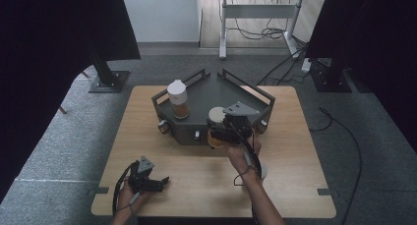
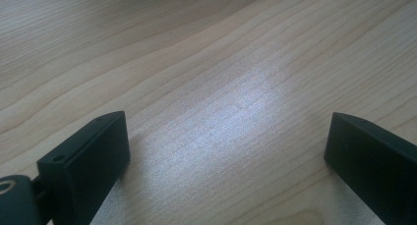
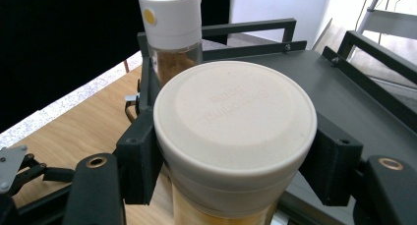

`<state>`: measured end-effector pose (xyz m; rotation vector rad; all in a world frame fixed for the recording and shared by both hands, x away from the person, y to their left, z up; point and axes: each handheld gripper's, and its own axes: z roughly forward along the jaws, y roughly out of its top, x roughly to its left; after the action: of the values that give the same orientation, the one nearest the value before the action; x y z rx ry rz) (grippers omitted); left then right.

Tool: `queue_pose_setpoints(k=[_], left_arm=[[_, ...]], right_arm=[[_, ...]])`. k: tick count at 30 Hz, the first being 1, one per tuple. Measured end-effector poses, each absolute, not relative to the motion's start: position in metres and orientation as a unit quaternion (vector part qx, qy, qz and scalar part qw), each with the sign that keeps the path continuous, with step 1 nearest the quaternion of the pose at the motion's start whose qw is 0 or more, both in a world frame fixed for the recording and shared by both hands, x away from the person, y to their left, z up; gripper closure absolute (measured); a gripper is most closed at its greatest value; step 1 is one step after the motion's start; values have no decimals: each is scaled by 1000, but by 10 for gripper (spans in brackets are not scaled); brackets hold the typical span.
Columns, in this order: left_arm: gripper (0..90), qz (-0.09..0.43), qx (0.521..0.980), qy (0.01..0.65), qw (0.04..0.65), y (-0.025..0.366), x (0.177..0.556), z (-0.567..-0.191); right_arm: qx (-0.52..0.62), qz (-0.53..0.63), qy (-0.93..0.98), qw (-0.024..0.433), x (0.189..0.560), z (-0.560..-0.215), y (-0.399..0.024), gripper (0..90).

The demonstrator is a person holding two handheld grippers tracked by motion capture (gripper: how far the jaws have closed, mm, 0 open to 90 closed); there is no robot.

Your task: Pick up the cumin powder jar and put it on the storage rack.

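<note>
Two cylindrical spice jars, your right gripper (image 3: 236,161) clamped on the cream-lidded jar (image 3: 235,131) at the dark metal tray's (image 1: 216,90) front edge, white-capped jar (image 1: 178,99) upright on tray, your left gripper (image 2: 226,151) wide over the wood-grain table (image 1: 147,136).

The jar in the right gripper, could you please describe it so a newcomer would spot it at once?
On the wooden table stands a dark grey tray. At its near edge the right gripper clamps the jar, which has amber contents. Its wide, flat cream lid sets it apart from the taller bottle with a white cap on the tray.
</note>
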<state>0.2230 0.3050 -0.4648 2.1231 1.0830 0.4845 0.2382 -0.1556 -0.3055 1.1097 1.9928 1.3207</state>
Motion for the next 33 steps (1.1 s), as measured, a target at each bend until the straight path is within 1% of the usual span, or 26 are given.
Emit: queue_pose_setpoints(k=[15, 33], left_arm=[[30, 187, 819, 417, 347, 305, 223, -465], [30, 187, 819, 417, 347, 305, 223, -465]], right_arm=[[408, 485, 730, 258, 254, -292, -152, 329], [406, 486, 723, 274, 268, -284, -145, 329]])
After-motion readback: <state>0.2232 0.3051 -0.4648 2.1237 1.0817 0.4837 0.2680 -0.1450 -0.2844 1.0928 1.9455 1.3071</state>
